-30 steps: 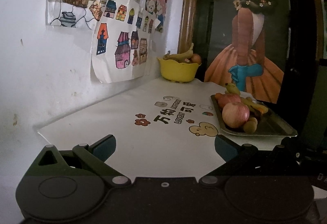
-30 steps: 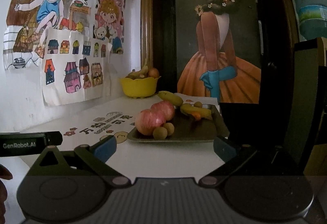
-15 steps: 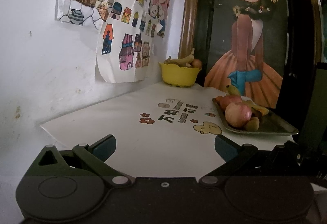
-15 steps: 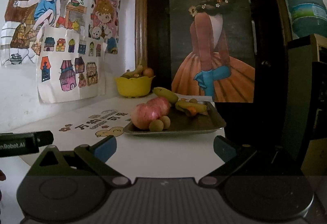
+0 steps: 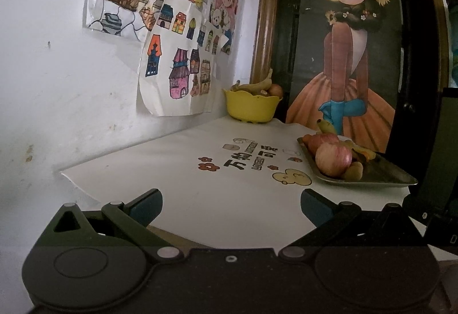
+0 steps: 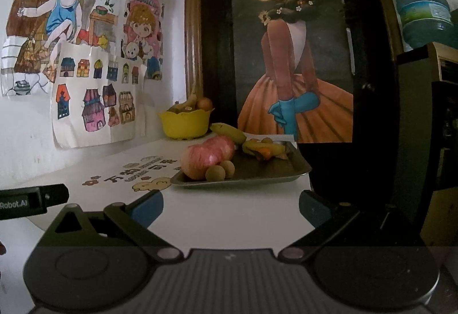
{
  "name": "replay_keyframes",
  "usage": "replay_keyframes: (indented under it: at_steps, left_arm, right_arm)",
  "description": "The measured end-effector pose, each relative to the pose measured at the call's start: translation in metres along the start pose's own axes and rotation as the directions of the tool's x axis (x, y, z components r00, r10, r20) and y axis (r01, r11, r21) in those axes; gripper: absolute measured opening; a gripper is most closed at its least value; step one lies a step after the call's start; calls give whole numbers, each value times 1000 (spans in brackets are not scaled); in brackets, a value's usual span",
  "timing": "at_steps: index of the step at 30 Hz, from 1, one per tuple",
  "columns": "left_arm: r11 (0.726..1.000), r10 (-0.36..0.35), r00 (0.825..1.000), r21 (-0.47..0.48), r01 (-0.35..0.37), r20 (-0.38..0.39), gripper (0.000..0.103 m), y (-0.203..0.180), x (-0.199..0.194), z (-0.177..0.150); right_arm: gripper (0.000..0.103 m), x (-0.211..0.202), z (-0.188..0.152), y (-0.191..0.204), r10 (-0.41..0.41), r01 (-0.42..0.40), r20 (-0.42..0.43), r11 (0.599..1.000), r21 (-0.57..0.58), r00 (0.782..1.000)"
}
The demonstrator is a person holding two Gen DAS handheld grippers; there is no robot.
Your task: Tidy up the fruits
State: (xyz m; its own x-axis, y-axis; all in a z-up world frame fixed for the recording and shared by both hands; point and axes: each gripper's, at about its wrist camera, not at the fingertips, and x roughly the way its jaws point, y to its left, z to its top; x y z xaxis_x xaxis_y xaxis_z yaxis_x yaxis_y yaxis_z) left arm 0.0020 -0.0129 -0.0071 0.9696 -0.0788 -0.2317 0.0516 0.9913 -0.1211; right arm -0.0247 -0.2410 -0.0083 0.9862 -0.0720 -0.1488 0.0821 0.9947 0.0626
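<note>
**So, both grippers empty, fruit sitting at the far end**

Biggest thing first: the white table (image 5: pixel 177 159) runs along the wall, and most of its near and middle surface is bare, just a printed cartoon logo, so there's loads of room in front of both grippers. Its near edge shows just past the fingers in both views.

On the right side sits the metal tray (image 6: pixel 286 178), close to the table's right edge and just short of the front one. It holds two red apples (image 6: pixel 200 159), a couple of small brown round fruits (image 6: pixel 215 173) touching the front apple, plus bananas (image 6: pixel 229 133) toward the back.

Further back in the corner is the yellow bowl (image 5: pixel 252 107) with a banana and a round fruit poking out, well apart from the tray.

Left gripper (image 5: pixel 231 206) and right gripper (image 6: pixel 231 206) both hover near the front edge, jaws spread wide, nothing between them.
</note>
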Motion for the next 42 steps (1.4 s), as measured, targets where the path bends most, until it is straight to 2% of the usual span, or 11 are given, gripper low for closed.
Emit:
replay_keyframes:
  at_steps: [42]
  left_arm:
    - [1000,-5,1000,9,5,-4,102,1,0,-1]
  right_arm:
    - [103,0,-1,0,5,-5,-13,1000,-2,1000]
